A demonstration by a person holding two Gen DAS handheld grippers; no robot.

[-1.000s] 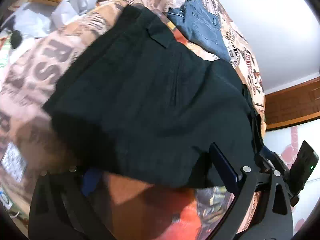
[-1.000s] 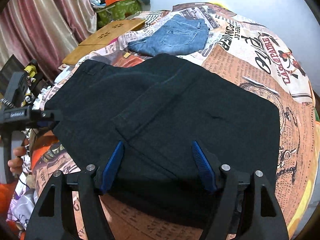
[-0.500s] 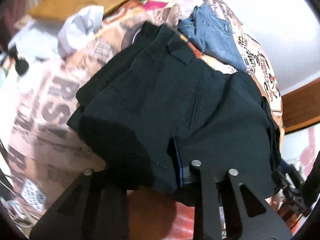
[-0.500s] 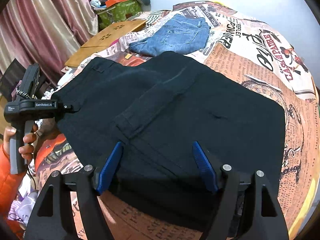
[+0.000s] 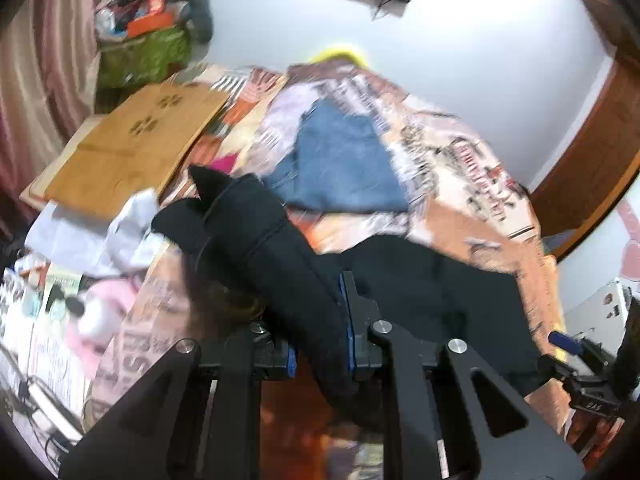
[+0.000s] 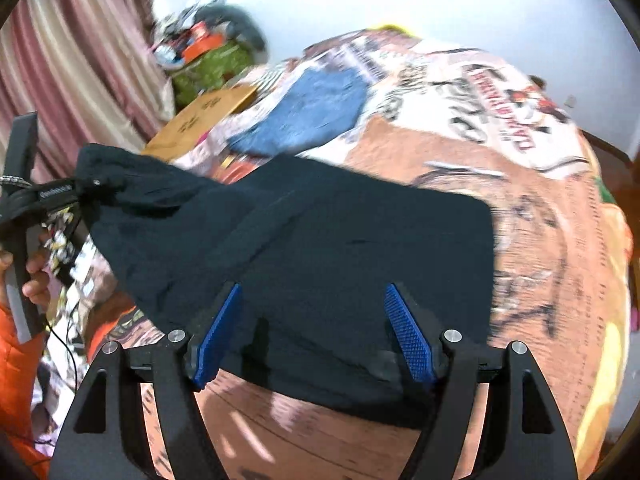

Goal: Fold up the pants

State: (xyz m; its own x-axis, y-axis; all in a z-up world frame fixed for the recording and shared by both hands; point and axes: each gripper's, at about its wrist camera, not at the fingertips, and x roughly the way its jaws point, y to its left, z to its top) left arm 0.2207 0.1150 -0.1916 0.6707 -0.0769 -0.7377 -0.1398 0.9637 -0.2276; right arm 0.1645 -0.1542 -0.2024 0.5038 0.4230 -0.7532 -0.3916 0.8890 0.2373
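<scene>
- Lying across the printed bedspread (image 6: 460,168), the black pants (image 6: 340,240) have bare cover beyond their right edge.
- Left gripper (image 5: 320,340) is clenched on a lifted bunch of pants; right gripper (image 6: 312,332) hangs released over the near hem.
- Both views are motion-blurred; jeans (image 6: 312,112) lie behind.
- A green basket (image 5: 140,56) holds indistinct clutter.

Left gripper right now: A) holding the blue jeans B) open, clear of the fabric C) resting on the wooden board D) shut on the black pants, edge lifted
D: the left gripper is clamped on a bunched edge of the black pants, raised off the bedspread; the right gripper is open.
</scene>
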